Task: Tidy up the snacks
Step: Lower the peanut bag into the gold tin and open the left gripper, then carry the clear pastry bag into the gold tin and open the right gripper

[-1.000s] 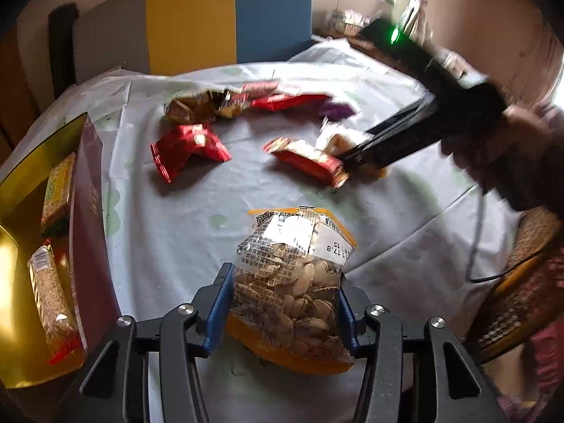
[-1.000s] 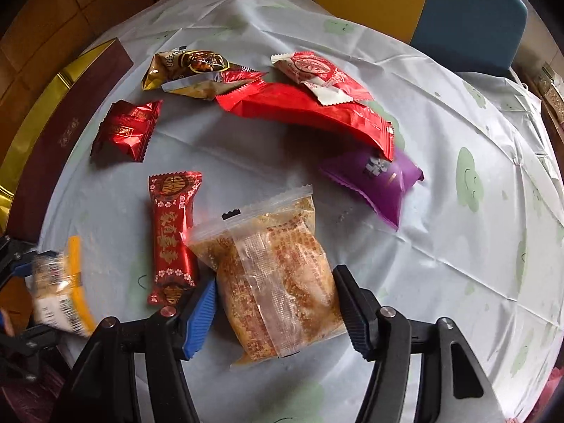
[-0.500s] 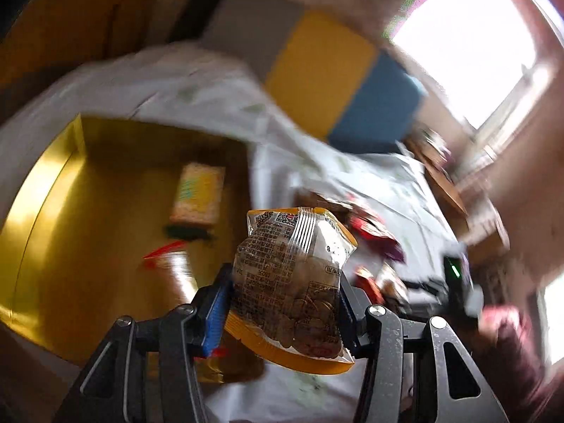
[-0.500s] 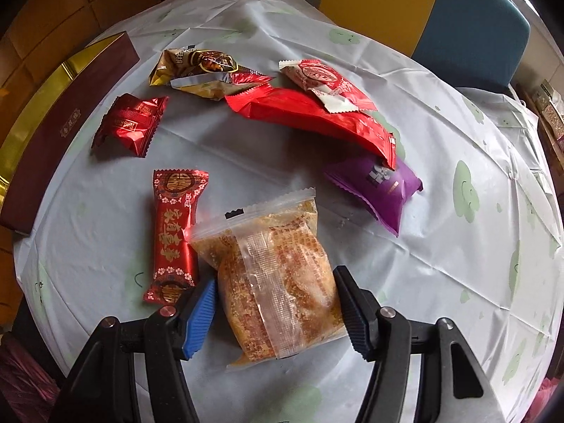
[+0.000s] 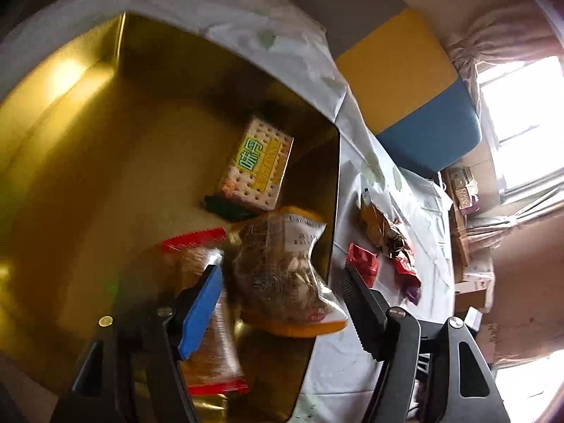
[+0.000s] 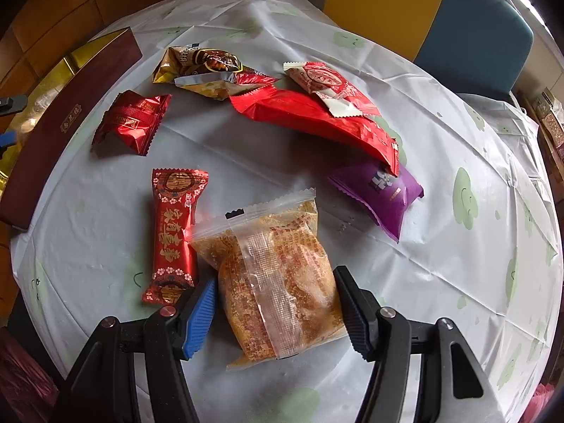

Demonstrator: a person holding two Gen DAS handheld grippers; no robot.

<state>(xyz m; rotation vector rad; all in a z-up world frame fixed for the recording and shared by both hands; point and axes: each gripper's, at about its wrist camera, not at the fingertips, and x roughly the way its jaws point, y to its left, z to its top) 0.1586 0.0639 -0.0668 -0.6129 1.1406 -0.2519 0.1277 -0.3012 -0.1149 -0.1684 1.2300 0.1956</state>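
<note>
Spread wide, the left gripper point(image 5: 282, 282) frames a peanut bag point(image 5: 282, 275) over the gold box point(image 5: 88, 162), no pad touching it. Right gripper point(image 6: 275, 303) brackets a clear cake packet point(image 6: 275, 275) on the table point(image 6: 440, 246); grip uncertain. Red candy point(image 6: 174, 232) lies beside.

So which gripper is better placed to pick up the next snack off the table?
Right. The right gripper already straddles the clear bag of brown pastry on the table, while the left gripper hangs open over the gold box.

Each black tool point(image 6: 273, 312) has one blue pad and brass screws.
</note>
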